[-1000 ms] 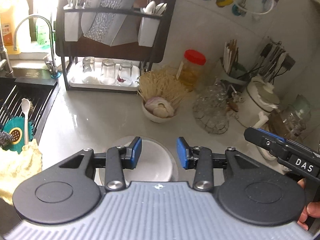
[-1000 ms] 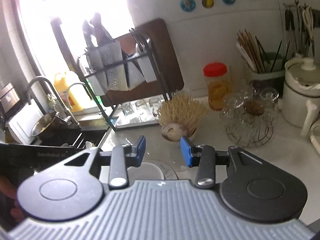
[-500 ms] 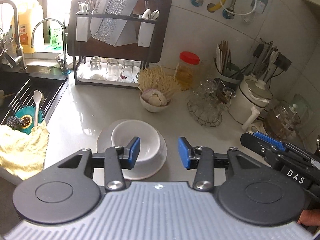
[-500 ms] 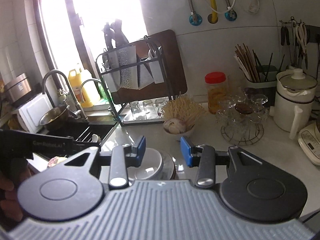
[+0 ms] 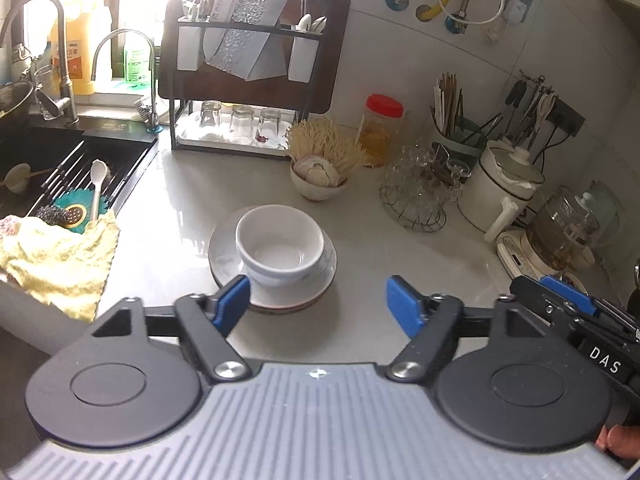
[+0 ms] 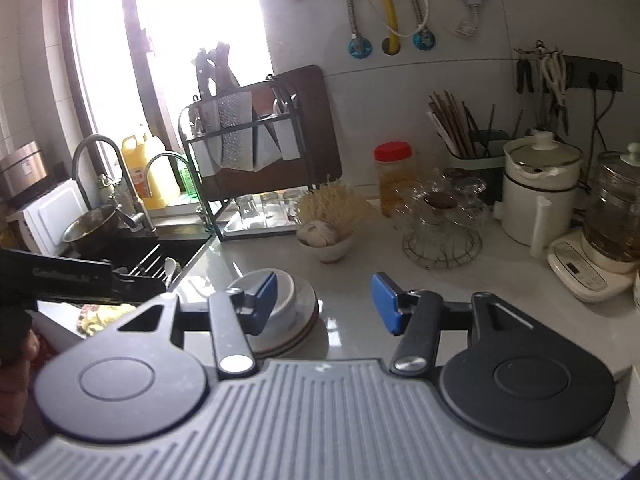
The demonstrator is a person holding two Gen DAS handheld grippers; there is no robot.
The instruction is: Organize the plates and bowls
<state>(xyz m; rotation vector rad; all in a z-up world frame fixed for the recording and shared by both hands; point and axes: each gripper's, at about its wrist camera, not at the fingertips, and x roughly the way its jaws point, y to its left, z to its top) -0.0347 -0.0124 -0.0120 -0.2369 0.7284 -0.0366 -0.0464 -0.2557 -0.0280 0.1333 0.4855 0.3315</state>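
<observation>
A white bowl (image 5: pixel 280 246) sits inside a white plate (image 5: pixel 224 256) on the pale counter, with a darker plate rim under it. In the right wrist view the bowl (image 6: pixel 286 292) and plate (image 6: pixel 308 300) lie behind the left finger. My left gripper (image 5: pixel 318 306) is open and empty, held above the counter just in front of the stack. My right gripper (image 6: pixel 324 302) is open and empty, to the right of the stack and above the counter. Its body shows at the right edge of the left wrist view (image 5: pixel 576 312).
A dish rack (image 5: pixel 248 80) with glasses stands at the back. A small bowl of garlic (image 5: pixel 320 178) with a bundle of noodles, a red-lidded jar (image 5: pixel 380 128), a wire basket of glasses (image 5: pixel 420 192), a white kettle (image 5: pixel 500 192) and a blender stand to the right. The sink (image 5: pixel 60 176) and a yellow cloth (image 5: pixel 56 260) lie left.
Both grippers have pulled back and up from the stack, so bowl and plate now show whole. Both jaws have opened wider.
</observation>
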